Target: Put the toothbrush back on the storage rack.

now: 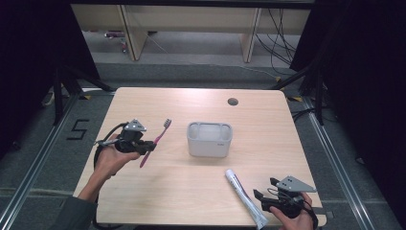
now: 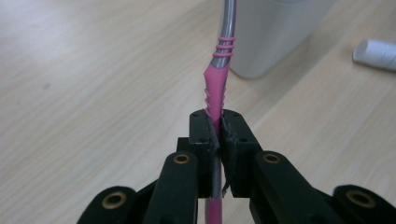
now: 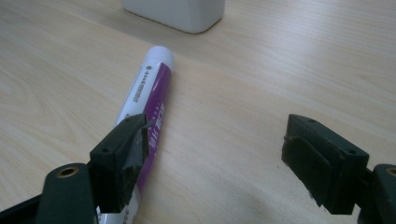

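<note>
Toothbrush [image 1: 156,139], pink-handled with a grey neck, is clamped between the jaws of the left gripper [image 1: 144,146] at the left of the wooden table [image 1: 191,187]. In the high view the brush sits tilted, bristle head up and away from the person, lower handle end toward the near edge; whether that end touches the tabletop cannot be told. In the left gripper view the two black jaws are closed tight on the handle [image 2: 215,93], just below the ribbed pink grip section, and the neck runs upward past the pale holder [image 2: 275,32].

Left hand [image 1: 109,160] supports the gripper from below, with the forearm entering from the bottom left.

Holder [image 1: 209,139], a grey-white rectangular container with open compartments on top, stands upright near the table centre, just right of the toothbrush and apart from it.

Toothpaste tube [image 1: 245,196], white with purple print, lies flat at the near right, its cap end pointing toward the holder. The right gripper [image 1: 265,199], held in the right hand [image 1: 297,218], sits beside the tube's near end. In the right gripper view its jaws stand wide apart and hold nothing; the left-hand jaw sits over the tube [image 3: 149,98], while the other jaw is over bare wood.
</note>
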Action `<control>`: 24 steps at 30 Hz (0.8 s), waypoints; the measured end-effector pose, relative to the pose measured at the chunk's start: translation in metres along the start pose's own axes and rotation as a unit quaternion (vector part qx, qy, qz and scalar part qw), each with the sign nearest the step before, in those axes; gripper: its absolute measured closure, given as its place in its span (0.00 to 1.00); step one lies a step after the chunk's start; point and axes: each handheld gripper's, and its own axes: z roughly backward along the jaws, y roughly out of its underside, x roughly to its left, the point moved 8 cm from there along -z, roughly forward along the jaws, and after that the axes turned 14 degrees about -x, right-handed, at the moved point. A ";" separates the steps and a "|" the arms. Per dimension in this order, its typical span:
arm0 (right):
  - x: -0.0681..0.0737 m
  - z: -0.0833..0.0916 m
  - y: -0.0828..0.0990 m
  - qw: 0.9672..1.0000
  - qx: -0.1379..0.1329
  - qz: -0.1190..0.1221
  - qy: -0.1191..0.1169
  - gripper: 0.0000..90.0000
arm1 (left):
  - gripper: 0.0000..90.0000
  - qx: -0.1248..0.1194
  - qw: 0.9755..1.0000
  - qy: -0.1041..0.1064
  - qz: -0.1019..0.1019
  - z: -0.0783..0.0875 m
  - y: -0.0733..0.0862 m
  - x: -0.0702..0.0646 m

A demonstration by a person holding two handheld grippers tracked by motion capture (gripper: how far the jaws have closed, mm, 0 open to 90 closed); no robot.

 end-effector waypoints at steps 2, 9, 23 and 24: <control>-0.002 0.000 -0.001 1.000 -0.003 0.013 0.001 0.26 | 0.92 -0.019 1.000 -0.010 0.004 0.002 -0.006 0.002; -0.002 0.000 -0.001 1.000 -0.003 0.014 0.002 0.26 | 0.92 -0.064 0.998 -0.002 0.019 0.002 -0.021 -0.002; -0.001 0.000 0.000 1.000 -0.001 0.005 0.006 0.26 | 0.92 -0.136 0.991 -0.016 0.014 -0.004 -0.048 -0.023; -0.002 0.000 0.000 1.000 -0.001 0.005 0.006 0.26 | 0.92 -0.136 0.991 -0.016 0.014 -0.004 -0.048 -0.023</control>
